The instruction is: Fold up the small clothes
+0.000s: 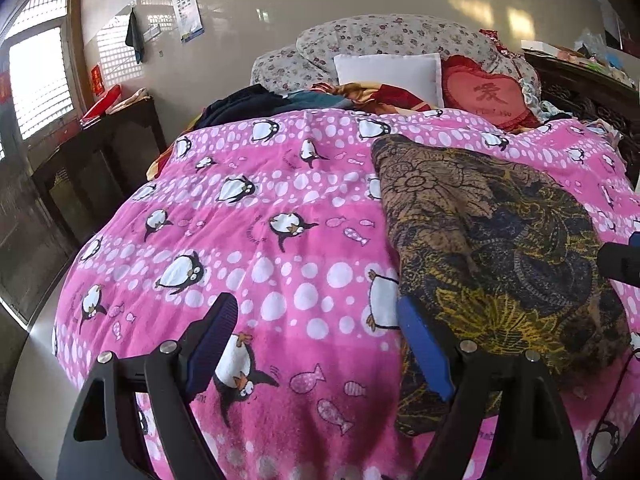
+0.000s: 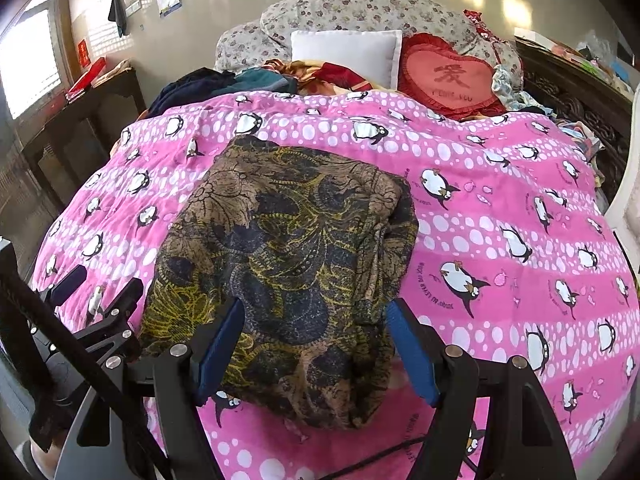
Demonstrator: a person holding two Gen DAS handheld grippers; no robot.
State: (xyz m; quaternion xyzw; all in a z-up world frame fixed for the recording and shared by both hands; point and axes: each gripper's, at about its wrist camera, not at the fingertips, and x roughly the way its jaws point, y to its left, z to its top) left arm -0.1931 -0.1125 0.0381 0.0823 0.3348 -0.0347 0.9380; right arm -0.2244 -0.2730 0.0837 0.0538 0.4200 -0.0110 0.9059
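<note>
A brown, dark blue and yellow patterned garment [image 1: 492,240] [image 2: 296,248] lies folded into a rough rectangle on the pink penguin blanket [image 1: 248,208] [image 2: 500,208]. My left gripper [image 1: 316,304] stands open over bare blanket, and its right finger [image 1: 424,344] is at the garment's left edge. It also shows in the right wrist view as the left gripper [image 2: 100,286], beside the garment's near left corner. My right gripper [image 2: 316,308] is open, its blue fingers astride the garment's near end with nothing pinched. A dark part of it [image 1: 620,260] shows in the left wrist view.
At the head of the bed are a white pillow [image 2: 348,54], a red heart cushion [image 2: 448,76], floral bedding [image 2: 360,10] and a heap of dark clothes [image 2: 200,84]. A dark cabinet [image 1: 92,168] stands left. Carved dark furniture [image 2: 576,100] stands right. A black cable [image 2: 384,456] crosses the near blanket.
</note>
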